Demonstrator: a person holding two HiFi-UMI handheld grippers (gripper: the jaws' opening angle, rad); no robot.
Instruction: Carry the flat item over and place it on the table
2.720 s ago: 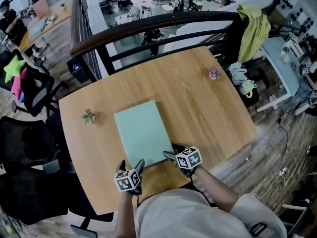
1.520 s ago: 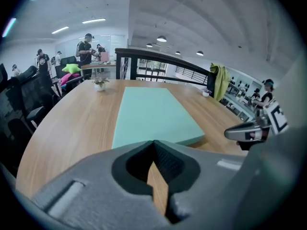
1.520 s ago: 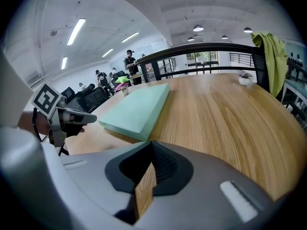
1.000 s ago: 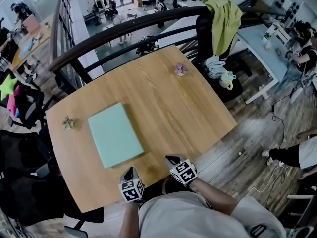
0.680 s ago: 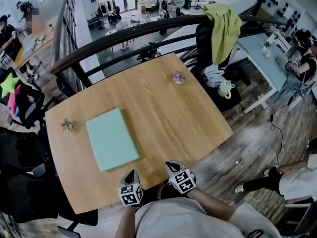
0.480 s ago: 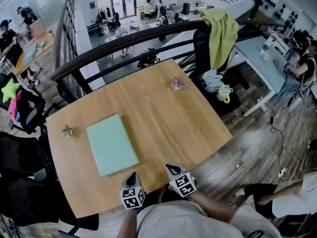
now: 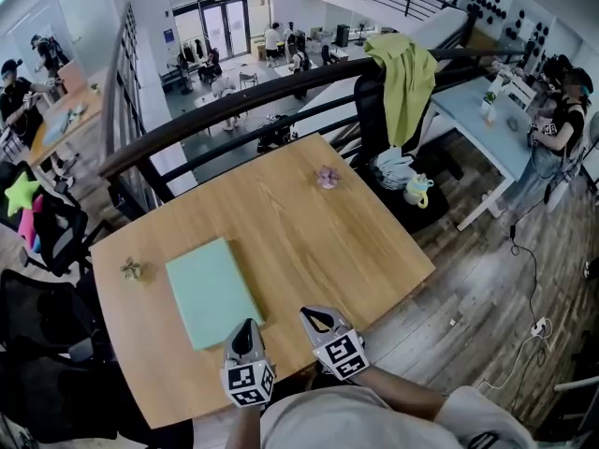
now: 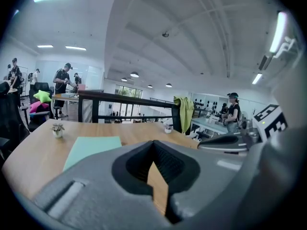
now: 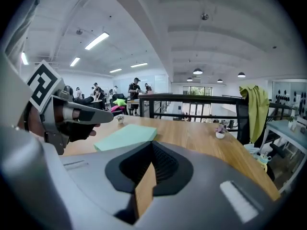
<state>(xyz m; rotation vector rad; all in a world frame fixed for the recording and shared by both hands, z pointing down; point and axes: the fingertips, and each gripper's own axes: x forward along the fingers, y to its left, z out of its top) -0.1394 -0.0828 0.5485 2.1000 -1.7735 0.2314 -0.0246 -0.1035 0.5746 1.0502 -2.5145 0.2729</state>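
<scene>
Markers [image 7: 249,383] of black squares on left claw [image 7: 245,327], right claw [image 7: 314,315].

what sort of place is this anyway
Most likely an open-plan office or workshop, on an upper level: the wooden table stands by a dark railing overlooking a lower floor with desks and people, and black office chairs sit alongside.

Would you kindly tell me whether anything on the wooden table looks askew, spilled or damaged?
Nothing stands out. The flat mint-green panel lies wholly on the wooden table, roughly square with its edges; the small green potted plant and the small purple potted plant stand upright. No spill or damage shows.
</scene>
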